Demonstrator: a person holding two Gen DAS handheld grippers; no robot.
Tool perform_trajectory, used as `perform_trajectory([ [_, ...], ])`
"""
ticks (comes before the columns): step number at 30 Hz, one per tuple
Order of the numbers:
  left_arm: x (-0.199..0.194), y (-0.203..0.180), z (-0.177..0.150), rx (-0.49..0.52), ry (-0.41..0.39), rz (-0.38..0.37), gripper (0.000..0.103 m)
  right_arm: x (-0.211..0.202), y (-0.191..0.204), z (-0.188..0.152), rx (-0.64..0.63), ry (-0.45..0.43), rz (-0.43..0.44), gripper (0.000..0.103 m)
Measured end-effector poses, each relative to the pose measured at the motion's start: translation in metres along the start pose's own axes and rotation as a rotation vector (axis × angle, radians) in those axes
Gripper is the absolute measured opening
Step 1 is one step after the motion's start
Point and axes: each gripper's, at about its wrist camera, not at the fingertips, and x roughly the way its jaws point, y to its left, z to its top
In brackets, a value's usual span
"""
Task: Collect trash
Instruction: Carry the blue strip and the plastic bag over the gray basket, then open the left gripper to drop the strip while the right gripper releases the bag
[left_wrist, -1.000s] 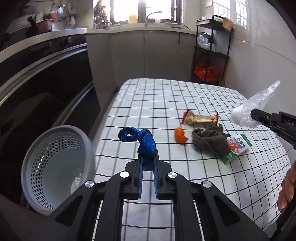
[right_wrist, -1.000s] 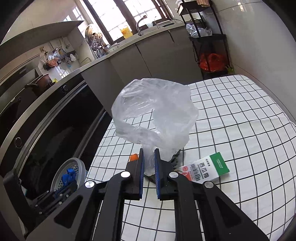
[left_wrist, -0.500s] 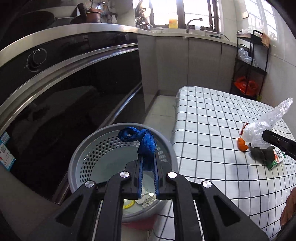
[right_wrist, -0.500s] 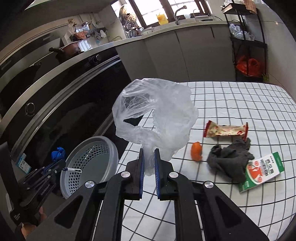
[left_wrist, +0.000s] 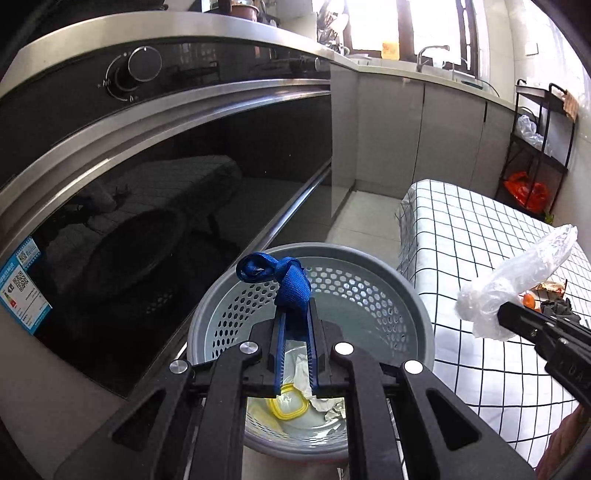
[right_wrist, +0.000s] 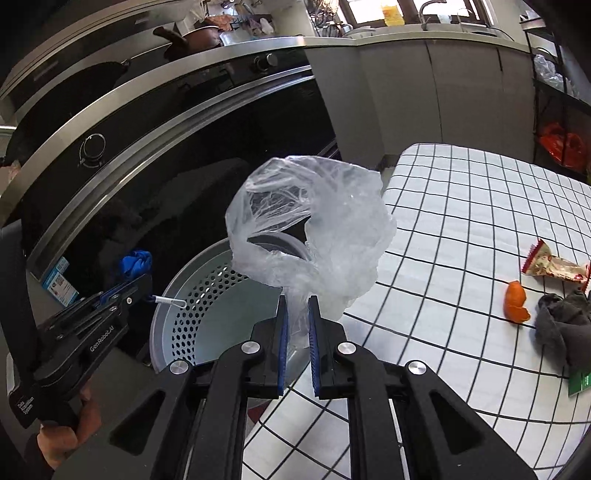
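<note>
Up close, the left gripper (right_wrist: 147, 291) read "GenRobot.AI" on its black side. It was squeezed tight on a blue strap (left_wrist: 286, 282), right over the grey bin (left_wrist: 413, 310). The right gripper (right_wrist: 295, 317) was pinched on a clear plastic bag (right_wrist: 314, 229), above the bin's edge. Beside the bin stood a table (right_wrist: 461, 229) with a white checked cloth, holding an orange peel (right_wrist: 516, 301) and a wrapper (right_wrist: 554, 264). Behind the bin was a dark oven (left_wrist: 155, 192) with a blue sticker (left_wrist: 22, 280)
</note>
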Motion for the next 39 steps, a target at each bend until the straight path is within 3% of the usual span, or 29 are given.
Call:
perform_trajectory([
  [13,0.027,0.025,-0.004,-0.039,0.073,-0.002,0.01,0.052,0.041,0.003,-0.106,0.084,0.045,0.01],
  [32,0.043,0.045,-0.007,-0.064,0.115,0.031,0.015,0.075,0.036,0.012,-0.111,0.118,0.097,0.012],
  [35,0.042,0.046,-0.007,-0.063,0.107,0.041,0.029,0.075,0.035,0.011,-0.109,0.116,0.094,0.02],
  [37,0.04,0.047,-0.006,-0.065,0.096,0.049,0.047,0.078,0.037,0.011,-0.107,0.111,0.093,0.028],
  [39,0.038,0.047,-0.006,-0.067,0.085,0.053,0.052,0.076,0.037,0.012,-0.104,0.098,0.091,0.038],
])
